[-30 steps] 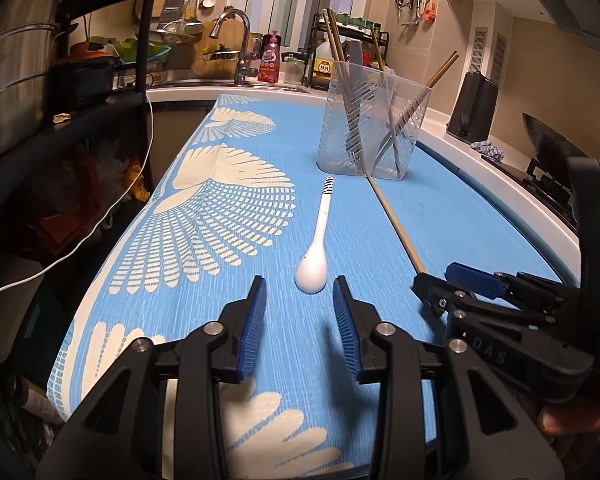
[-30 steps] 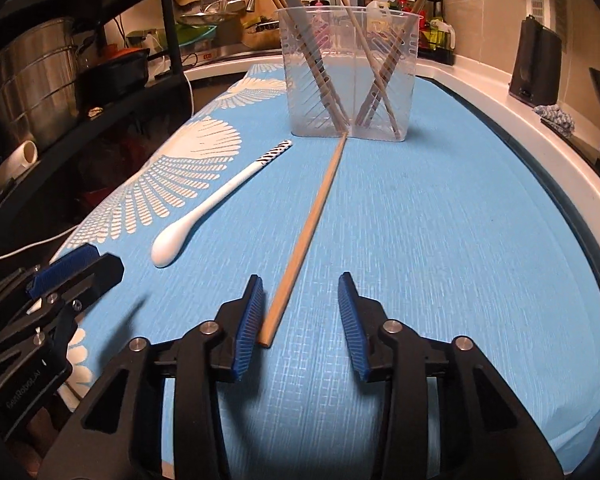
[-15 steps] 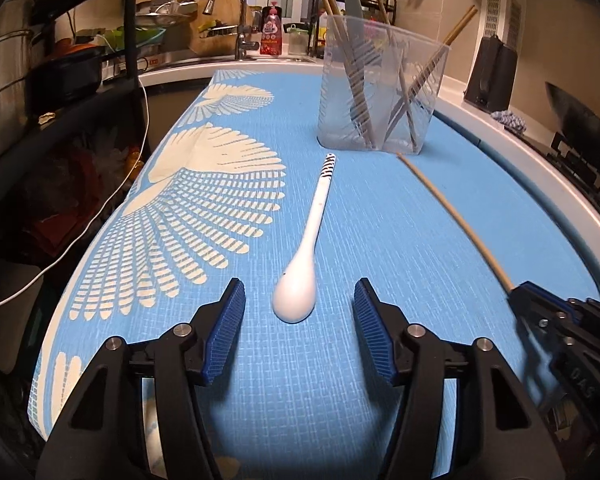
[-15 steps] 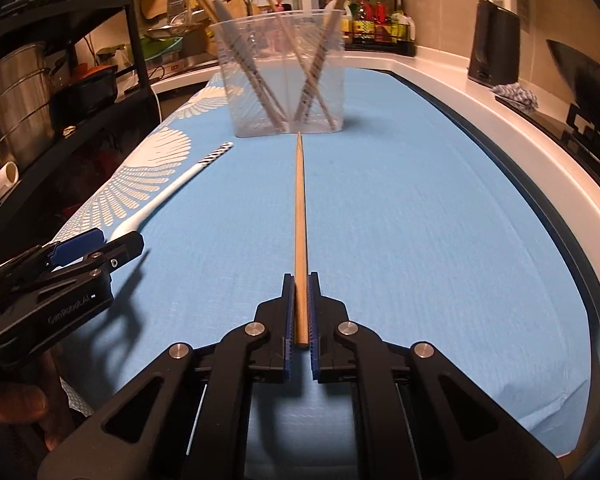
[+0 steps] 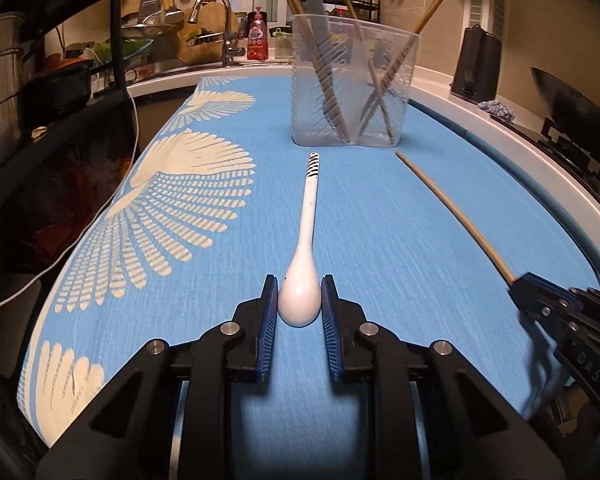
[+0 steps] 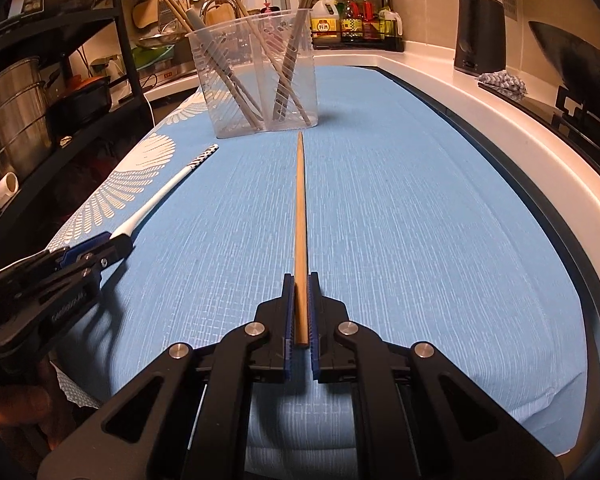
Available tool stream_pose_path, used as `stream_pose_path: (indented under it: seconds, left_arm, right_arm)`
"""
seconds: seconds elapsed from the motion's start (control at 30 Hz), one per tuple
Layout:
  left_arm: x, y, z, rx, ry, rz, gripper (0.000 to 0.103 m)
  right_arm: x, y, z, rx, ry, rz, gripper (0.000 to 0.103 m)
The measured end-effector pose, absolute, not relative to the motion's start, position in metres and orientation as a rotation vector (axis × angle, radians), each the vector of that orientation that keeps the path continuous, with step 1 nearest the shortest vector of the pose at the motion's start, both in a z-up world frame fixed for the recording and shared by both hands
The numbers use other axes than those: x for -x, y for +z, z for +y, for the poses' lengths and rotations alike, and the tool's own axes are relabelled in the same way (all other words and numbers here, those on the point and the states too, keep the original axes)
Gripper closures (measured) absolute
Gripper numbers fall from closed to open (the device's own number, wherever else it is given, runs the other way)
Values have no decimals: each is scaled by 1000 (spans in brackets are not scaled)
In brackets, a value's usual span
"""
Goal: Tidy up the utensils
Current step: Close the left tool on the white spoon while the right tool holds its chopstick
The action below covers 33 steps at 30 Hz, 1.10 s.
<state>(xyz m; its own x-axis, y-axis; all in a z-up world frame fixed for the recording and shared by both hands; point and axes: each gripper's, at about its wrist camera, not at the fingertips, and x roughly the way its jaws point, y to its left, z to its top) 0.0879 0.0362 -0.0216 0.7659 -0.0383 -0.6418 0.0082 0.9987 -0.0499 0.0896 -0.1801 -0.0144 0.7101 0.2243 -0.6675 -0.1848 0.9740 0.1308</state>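
Blue cloth (image 6: 420, 220) lies bare rightward to its edge. My left gripper (image 5: 299, 300) has just closed onto the white spoon (image 5: 306, 248); my right gripper (image 6: 300, 312) clamps the chopstick (image 6: 300, 208), tip near the clear holder (image 6: 256, 80).

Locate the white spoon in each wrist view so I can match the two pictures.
Left wrist view: the white spoon lies at centre, bowl between the left gripper pads, striped handle pointing at the container.
Right wrist view: the spoon lies at left, its bowl hidden by the left gripper.
Shared landmark: the clear plastic container holding chopsticks, at the far end of the blue cloth.
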Motion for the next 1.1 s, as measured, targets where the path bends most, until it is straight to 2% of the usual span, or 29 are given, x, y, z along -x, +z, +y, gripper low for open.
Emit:
stream_pose_path:
  seconds: [0.27, 1.0, 1.1]
  left_arm:
    - [-59, -26, 24, 30, -46, 644, 80]
    - [-60, -26, 23, 46, -1, 615, 80]
    - [-58, -26, 19, 37, 8, 614, 80]
  right_arm:
    - [-80, -16, -185, -51, 228, 733, 95]
    - [-82, -14, -195, -66, 170, 721, 96]
    - [-82, -16, -194, -62, 176, 723, 93]
